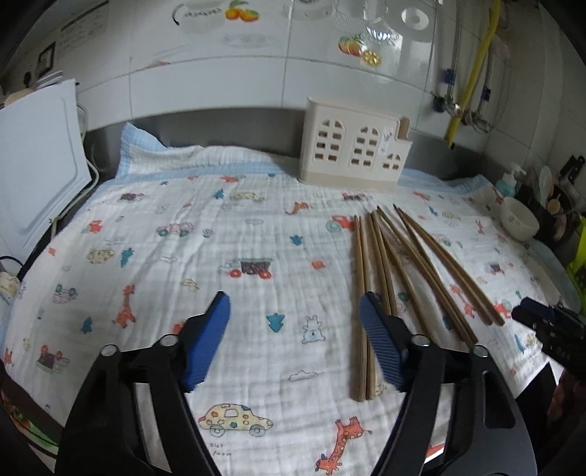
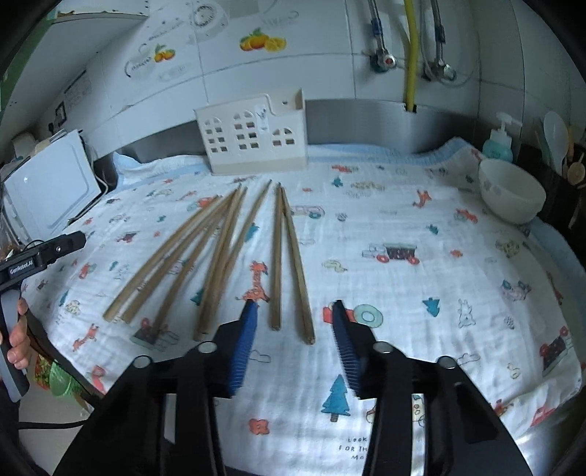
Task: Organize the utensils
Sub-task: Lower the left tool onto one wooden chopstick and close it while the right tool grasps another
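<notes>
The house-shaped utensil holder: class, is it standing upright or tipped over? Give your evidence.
Upright. The utensil holder stands on its base on the printed cloth, open top upward, by the back wall. The chopsticks lie outside it.

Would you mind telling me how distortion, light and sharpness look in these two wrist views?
Left wrist view: strong fisheye bending with dark corners; soft even light, chopsticks reasonably sharp, the left gripper casting only a faint shadow. Right wrist view: same curvature, the utensil holder leans, glare on the wall tiles.
</notes>
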{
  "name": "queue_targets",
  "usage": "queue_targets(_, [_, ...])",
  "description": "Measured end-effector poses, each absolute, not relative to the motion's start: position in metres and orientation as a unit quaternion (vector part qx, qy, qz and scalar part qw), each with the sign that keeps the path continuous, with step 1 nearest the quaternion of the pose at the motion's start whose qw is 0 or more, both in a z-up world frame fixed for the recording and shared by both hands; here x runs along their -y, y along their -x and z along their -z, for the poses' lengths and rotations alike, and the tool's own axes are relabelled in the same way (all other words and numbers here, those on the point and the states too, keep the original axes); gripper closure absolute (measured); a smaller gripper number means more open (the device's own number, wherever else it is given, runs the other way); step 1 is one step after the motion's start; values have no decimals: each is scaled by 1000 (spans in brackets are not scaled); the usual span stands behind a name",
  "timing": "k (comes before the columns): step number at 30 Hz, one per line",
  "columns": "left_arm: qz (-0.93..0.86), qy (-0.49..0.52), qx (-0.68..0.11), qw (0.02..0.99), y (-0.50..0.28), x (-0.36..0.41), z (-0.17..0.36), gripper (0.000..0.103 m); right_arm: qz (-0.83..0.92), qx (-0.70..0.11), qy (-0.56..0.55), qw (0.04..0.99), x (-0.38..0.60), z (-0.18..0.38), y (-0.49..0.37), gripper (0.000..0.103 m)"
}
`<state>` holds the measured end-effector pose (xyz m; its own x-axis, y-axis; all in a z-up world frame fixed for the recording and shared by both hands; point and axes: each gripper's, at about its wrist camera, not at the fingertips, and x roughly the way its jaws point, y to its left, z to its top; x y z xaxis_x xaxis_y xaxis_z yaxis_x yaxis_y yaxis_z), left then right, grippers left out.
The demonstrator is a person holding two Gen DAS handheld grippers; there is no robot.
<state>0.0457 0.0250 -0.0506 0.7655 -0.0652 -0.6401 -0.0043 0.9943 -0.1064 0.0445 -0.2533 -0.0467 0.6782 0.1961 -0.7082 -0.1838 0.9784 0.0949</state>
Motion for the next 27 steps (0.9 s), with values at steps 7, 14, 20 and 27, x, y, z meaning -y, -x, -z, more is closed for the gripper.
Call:
queue_targets(7, [48,43,-369,927,-56,-12,68,47,-104,-407,-1,908,251,59,-60,87])
queue_targets(14, [75,28,-398,914,-62,-1,86,56,-104,-424,8,900,249,72,-71,91])
queue_targets(20, [90,18,-409,908,-67,6,93,59,-106,-428,8,898,247,75,-75,92])
queue_targets(27, [93,9,-419,903,-72,8,99,60,-106,-428,9,897,246,76,-75,91])
